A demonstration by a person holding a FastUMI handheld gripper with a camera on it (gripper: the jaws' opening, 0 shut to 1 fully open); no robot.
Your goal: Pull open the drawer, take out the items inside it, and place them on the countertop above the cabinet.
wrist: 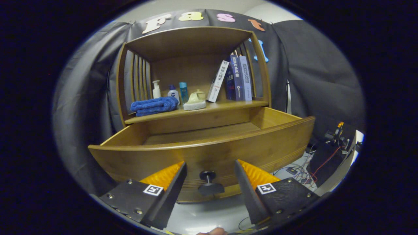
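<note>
A wooden cabinet's drawer stands pulled out toward me, its curved front just ahead of my fingers. Its dark round knob sits between the fingertips without touching either. My gripper is open, one finger on each side of the knob. What I see of the drawer's inside is bare wood; the near part is hidden behind the front panel. On the countertop above the drawer lie a folded blue towel, three small bottles, a pale green dish and three books.
The cabinet's slatted sides and wooden roof enclose the countertop. To the right, beyond the drawer, loose cables and small devices lie on the floor beside a stand. A fingertip shows below the fingers.
</note>
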